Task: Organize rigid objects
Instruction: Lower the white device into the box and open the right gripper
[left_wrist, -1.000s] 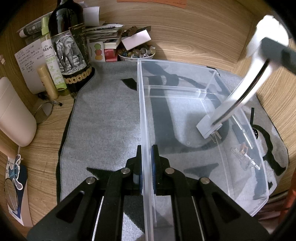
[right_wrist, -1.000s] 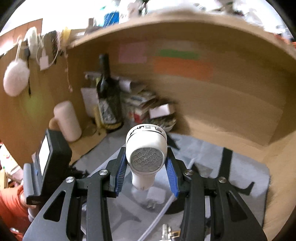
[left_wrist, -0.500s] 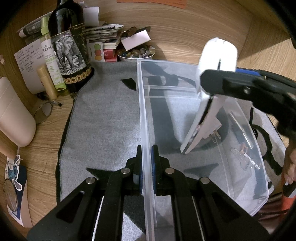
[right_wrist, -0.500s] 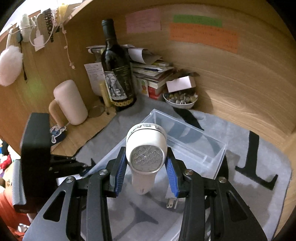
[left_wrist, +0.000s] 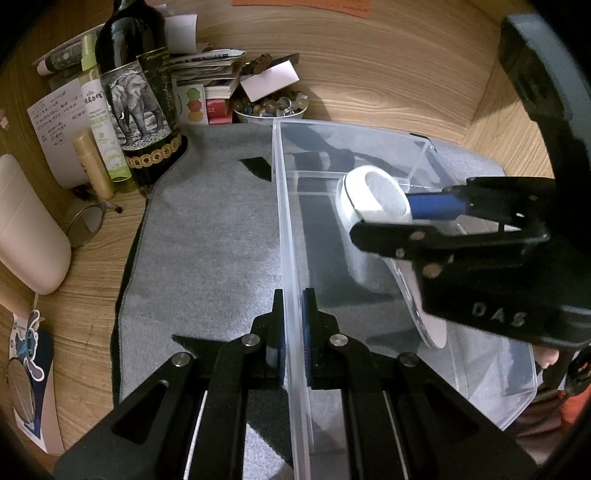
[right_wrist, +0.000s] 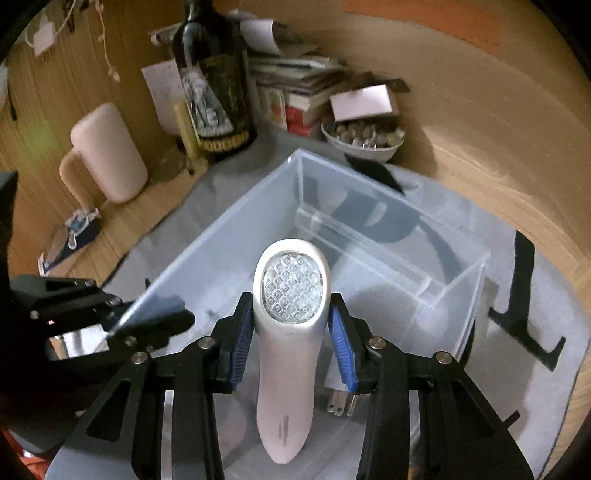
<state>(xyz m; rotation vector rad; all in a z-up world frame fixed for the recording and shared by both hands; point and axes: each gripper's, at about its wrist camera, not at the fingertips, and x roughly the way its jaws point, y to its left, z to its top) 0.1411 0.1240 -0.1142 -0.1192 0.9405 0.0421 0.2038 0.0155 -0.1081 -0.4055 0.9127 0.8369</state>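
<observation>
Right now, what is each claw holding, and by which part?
Left claw: clamped on the clear bin's near side wall at the rim. Right claw: grips the white handheld device by its sides, just below the meshed head.

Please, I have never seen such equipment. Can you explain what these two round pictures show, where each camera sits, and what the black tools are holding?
There is no robot here. A person holds a two-finger gripper in each hand, and a wide-angle camera on each gripper looks forward along its fingers, which makes the pictures look round.

The left wrist view shows the left gripper shut on the near wall of a clear plastic bin, holding it steady. The right wrist view shows the right gripper shut on a white handheld device with a patterned round face, held over the inside of the bin. A plug lies in the bin below it.

The bin stands on a grey mat on a wooden desk. Behind it are a dark wine bottle, a bowl of small stones, stacked books and a pale pink jug.
</observation>
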